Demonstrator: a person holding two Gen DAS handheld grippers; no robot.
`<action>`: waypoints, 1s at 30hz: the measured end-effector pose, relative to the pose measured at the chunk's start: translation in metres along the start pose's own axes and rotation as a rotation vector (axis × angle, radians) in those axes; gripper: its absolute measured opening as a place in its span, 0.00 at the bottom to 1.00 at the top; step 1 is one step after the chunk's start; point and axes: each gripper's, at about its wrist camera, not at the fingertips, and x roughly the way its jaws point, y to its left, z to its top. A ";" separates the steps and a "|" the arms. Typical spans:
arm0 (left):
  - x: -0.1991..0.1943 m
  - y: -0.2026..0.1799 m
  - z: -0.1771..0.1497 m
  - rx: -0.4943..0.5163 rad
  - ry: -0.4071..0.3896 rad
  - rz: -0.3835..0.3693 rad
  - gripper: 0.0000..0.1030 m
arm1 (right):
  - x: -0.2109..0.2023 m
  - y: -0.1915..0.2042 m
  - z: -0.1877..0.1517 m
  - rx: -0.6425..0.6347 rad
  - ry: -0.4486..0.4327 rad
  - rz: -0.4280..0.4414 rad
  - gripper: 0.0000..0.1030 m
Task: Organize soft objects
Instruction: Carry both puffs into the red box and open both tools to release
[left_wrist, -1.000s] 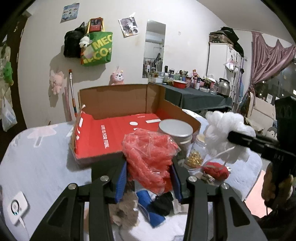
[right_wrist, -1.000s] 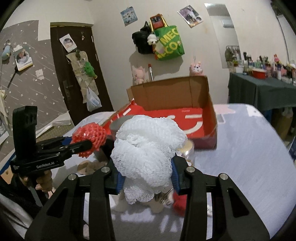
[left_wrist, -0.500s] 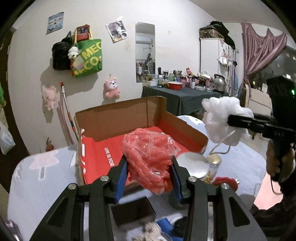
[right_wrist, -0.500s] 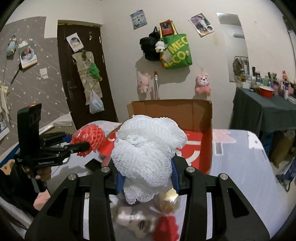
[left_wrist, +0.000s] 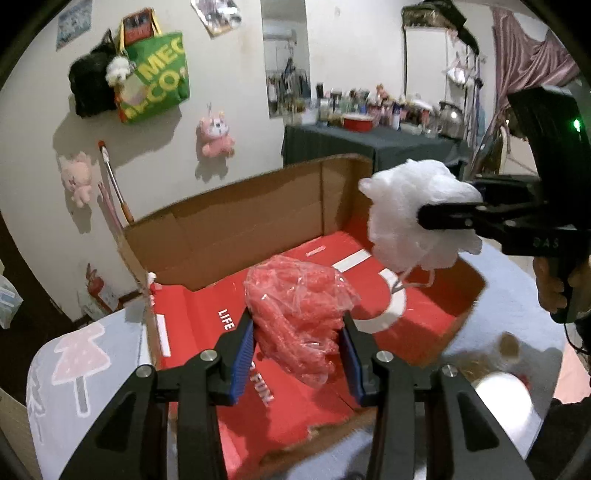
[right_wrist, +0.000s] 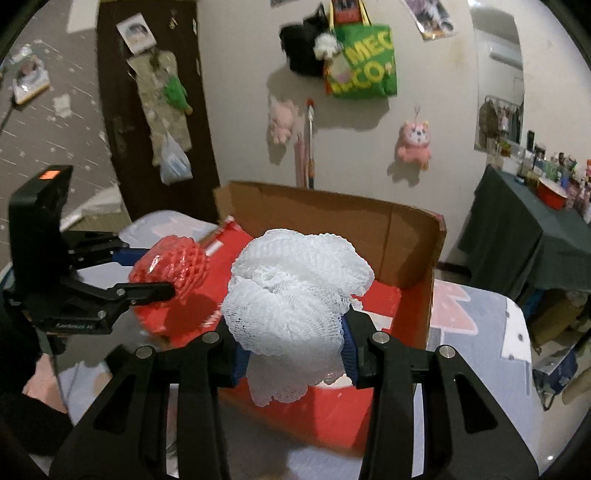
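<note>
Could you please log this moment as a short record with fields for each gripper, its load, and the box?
left gripper: shut on red mesh bundle, held over the box
right gripper: shut on white mesh pouf, held over the box
cardboard box: open, red inside, nothing seen lying in it
surface: pale cloth with tree print

Grey tree-print tablecloth (left_wrist: 85, 354), open cardboard box (left_wrist: 236, 218) on it, white-lidded jar (left_wrist: 506, 398) beside box

Two close wrist fisheyes angled down along their claws, both sharing the cardboard box (left_wrist: 258, 221) (right_wrist: 369, 229).
</note>
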 end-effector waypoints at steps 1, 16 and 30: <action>0.009 0.003 0.003 -0.002 0.017 -0.001 0.43 | 0.012 -0.004 0.005 0.002 0.020 -0.007 0.37; 0.128 0.038 0.031 -0.045 0.173 0.024 0.44 | 0.147 -0.047 0.029 0.112 0.249 -0.098 0.37; 0.151 0.035 0.021 -0.041 0.240 0.067 0.48 | 0.173 -0.060 0.011 0.183 0.321 -0.097 0.41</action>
